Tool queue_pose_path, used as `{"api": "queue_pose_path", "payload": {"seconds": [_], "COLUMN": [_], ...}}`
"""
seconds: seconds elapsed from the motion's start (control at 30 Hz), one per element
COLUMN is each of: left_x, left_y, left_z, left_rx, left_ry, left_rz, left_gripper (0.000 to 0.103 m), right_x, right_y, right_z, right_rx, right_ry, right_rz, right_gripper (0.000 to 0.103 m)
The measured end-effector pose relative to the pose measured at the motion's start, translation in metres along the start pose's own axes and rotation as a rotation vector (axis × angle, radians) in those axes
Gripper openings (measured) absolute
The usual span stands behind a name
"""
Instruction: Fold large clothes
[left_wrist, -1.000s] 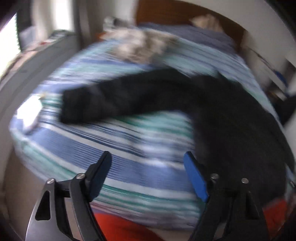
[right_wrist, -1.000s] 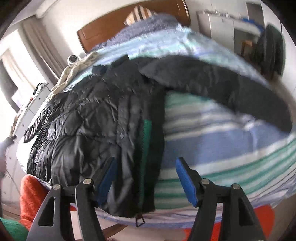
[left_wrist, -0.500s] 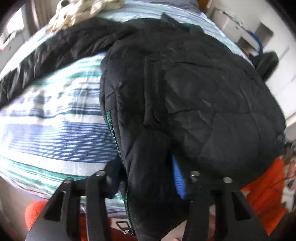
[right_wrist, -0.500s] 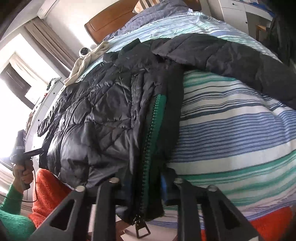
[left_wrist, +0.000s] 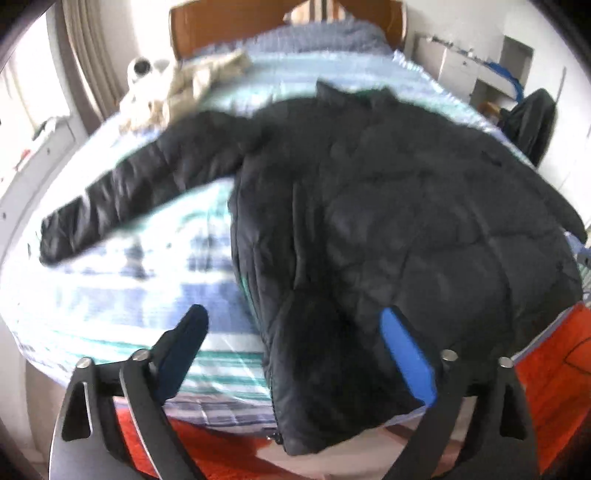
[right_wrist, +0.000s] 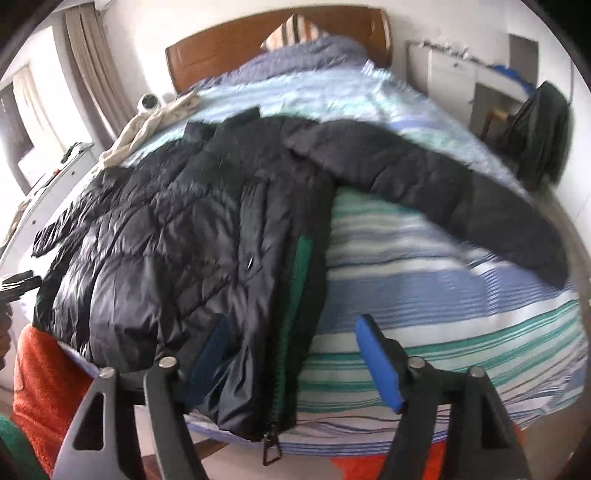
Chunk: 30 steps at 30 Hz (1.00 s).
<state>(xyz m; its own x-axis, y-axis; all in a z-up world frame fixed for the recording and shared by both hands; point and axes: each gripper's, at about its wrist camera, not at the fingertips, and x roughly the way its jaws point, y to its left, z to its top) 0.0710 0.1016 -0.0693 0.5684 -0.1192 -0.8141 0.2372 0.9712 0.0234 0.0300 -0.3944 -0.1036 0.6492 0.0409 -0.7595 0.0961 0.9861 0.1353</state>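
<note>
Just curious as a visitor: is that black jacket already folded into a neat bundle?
No, the black jacket lies spread on the bed, one sleeve stretched out.

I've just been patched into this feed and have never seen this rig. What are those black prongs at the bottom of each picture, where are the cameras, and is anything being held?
There is no robot: a person holds a two-finger tool in each hand, with a fisheye camera on each looking along its blue-padded fingers. One picture comes from the left tool, the other from the right tool. Both look across a bed with a blue, white and green striped cover. On it lies a black quilted puffer jacket, sleeves spread, zipper with green edging hanging over the near edge. A beige cloth lies near the wooden headboard. Both tools are open, straddling the jacket's hem, holding nothing.
</note>
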Motion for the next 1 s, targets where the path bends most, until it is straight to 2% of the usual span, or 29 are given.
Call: {"api": "queue_pose_path", "payload": {"seconds": [0.07,0.23,0.3,0.4,0.5,0.57,0.7,0.77,0.87,0.93,1.0], "left_x": [-0.017,-0.045,-0.043,-0.032,-0.014,-0.007,-0.011,-0.014,-0.021,-0.024,-0.022], "left_y": [-0.005,-0.012,-0.022,-0.039,-0.053,-0.059,-0.078,-0.088,-0.101,-0.107,-0.111], "left_z": [0.011,0.035,0.038,0.040,0.047,0.049,0.050,0.046,0.033,0.024,0.016], "left_rx": [0.002,-0.055,-0.066,-0.028,0.007,-0.018,-0.061,-0.043,-0.005,0.009,0.014], "left_ry": [-0.047,-0.204,-0.254,-0.218,-0.152,-0.099,-0.118,-0.123,-0.154,-0.156,-0.143], "left_rz": [0.018,0.007,0.049,0.093,0.054,0.030,-0.002,-0.020,0.003,0.013,-0.018], "left_gripper": [0.102,0.103,0.103,0.103,0.103,0.103,0.103,0.103,0.103,0.103,0.103], "right_x": [-0.010,-0.027,-0.030,-0.025,-0.013,-0.011,-0.019,-0.022,-0.026,-0.023,-0.021], "right_y": [0.000,0.013,0.019,0.029,0.038,0.045,0.054,0.060,0.068,0.072,0.073], "right_z": [0.007,0.022,0.021,0.016,0.019,0.022,0.026,0.027,0.023,0.016,0.010], "right_rx": [0.009,0.024,0.009,-0.003,-0.018,-0.031,-0.060,-0.096,-0.140,-0.147,-0.141], "right_ry": [-0.037,-0.115,-0.127,-0.132,-0.096,-0.088,-0.108,-0.121,-0.139,-0.129,-0.105], "right_rz": [-0.008,-0.025,-0.004,0.045,0.039,0.015,0.005,-0.015,-0.047,-0.055,-0.047], "right_gripper": [0.074,0.078,0.078,0.078,0.078,0.078,0.078,0.078,0.078,0.078,0.078]}}
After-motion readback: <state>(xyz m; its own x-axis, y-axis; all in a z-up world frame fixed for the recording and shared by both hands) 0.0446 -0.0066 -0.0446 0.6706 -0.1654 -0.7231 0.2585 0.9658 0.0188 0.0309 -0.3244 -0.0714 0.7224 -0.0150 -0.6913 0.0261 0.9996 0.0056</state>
